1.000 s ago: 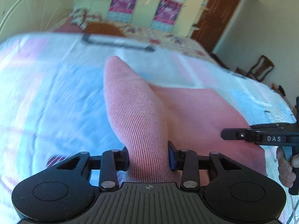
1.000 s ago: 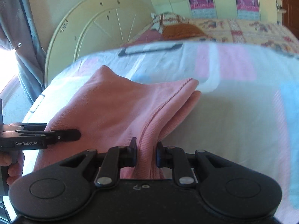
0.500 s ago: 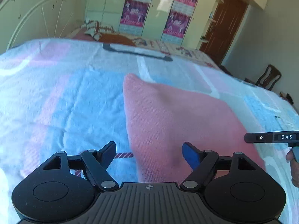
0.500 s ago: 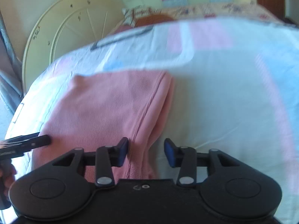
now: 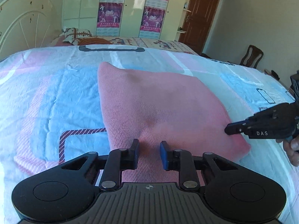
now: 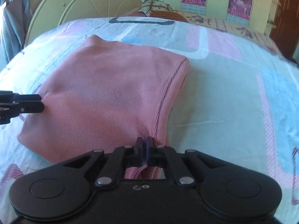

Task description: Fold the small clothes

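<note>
Pink garment (image 5: 158, 100) flat on pastel bedspread (image 5: 46, 97) (wardrobe behind); left claw (image 5: 148, 154) parted, empty; right claw (image 6: 143, 150) pinching hem.

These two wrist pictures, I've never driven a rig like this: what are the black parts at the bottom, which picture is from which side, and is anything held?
There is no robot arm. A person holds one two-finger gripper in each hand, and a fisheye camera on each looks forward along its fingers.

In the left wrist view, the left gripper sits over the near edge of a folded pink garment, with its jaws apart and cloth between them. The right gripper pokes in from the side.

In the right wrist view, the right gripper has its jaws almost together at the garment's ribbed edge; whether it pinches cloth is unclear.

The garment lies on a pastel bedsheet.
</note>
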A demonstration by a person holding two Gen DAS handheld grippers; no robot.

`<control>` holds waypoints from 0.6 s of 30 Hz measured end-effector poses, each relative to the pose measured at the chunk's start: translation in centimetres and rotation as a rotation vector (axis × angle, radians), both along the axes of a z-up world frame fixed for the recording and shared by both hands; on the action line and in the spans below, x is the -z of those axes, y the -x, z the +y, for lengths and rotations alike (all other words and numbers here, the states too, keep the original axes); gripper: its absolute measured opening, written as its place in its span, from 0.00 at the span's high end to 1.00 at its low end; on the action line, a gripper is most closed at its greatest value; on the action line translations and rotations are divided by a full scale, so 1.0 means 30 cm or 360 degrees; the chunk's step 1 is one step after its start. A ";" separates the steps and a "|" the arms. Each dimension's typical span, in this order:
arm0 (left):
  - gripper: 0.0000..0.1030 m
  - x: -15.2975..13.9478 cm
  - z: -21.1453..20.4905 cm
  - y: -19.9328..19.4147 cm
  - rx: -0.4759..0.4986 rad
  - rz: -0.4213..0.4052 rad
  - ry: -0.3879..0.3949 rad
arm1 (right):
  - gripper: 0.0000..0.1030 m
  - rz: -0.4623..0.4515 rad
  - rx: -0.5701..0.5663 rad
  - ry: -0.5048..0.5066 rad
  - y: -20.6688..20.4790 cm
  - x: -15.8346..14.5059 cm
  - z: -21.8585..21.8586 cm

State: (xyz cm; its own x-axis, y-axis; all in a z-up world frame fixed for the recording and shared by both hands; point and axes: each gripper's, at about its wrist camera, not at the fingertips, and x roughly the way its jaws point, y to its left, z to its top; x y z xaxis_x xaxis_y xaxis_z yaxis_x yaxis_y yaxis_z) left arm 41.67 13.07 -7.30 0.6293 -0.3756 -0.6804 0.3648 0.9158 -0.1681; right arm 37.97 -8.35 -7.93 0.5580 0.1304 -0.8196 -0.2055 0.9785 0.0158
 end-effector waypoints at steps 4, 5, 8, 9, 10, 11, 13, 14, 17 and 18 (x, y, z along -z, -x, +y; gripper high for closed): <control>0.76 0.003 0.005 0.098 -0.0010 0.0014 -0.0081 | 0.98 -0.0028 0.0038 0.0055 0.031 -0.025 0.017; 0.76 0.011 0.012 0.132 -0.0012 0.0030 -0.0071 | 0.95 -0.0052 0.0030 0.0041 0.051 -0.046 0.020; 0.76 0.053 0.019 0.184 -0.0091 0.0073 -0.0058 | 0.96 -0.0029 -0.0036 -0.0016 0.098 -0.061 0.036; 0.76 0.061 0.024 0.189 -0.0129 0.0075 -0.0038 | 0.99 -0.0002 -0.0047 0.0030 0.100 -0.039 0.045; 0.76 0.065 0.027 0.191 -0.0155 0.0074 -0.0029 | 1.00 0.0038 -0.0033 0.0087 0.098 -0.008 0.047; 0.76 0.069 0.027 0.191 -0.0173 0.0078 -0.0021 | 1.00 0.0080 -0.0005 0.0108 0.092 0.027 0.040; 0.76 0.074 0.021 0.192 -0.0183 0.0070 -0.0033 | 1.00 0.0040 0.0031 0.0029 0.091 0.044 0.020; 0.76 0.077 0.014 0.196 -0.0184 0.0061 -0.0049 | 1.00 0.0036 0.0038 0.0024 0.091 0.043 0.019; 0.76 0.068 -0.006 0.215 -0.0195 0.0046 -0.0102 | 1.00 0.0021 0.0063 -0.0006 0.097 0.044 0.008; 0.76 0.063 -0.013 0.225 -0.0197 0.0042 -0.0126 | 1.00 0.0020 0.0089 -0.0039 0.104 0.044 -0.005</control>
